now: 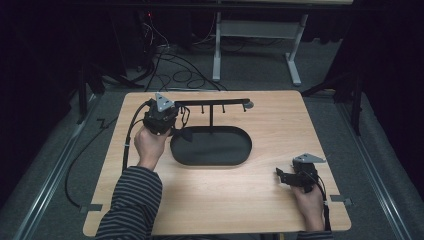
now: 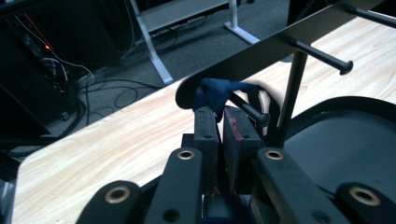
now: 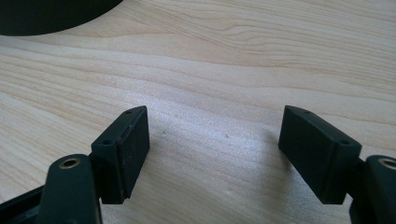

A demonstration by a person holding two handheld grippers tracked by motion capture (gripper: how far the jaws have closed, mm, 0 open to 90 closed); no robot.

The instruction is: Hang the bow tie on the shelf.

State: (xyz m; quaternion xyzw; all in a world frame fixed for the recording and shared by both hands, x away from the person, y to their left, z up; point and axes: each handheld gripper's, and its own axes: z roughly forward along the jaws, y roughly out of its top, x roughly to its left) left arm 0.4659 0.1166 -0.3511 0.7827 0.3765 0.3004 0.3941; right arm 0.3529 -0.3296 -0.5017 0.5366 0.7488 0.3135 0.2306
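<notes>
Wooden desk with black hanger stand, two hand-held grippers.

Centre of high view: black oval tray carrying a thin post and a horizontal bar with pegs. Upper left of centre: left hand-held gripper at the bar's left end, held by left hand in a striped sleeve. In left gripper view — jaws pressed together on a dark blue cloth piece, bunched just under the bar's rounded end, beside a peg. Lower right: right hand-held gripper low over bare desk, well apart from the tray — jaws wide apart, nothing between them.
</notes>
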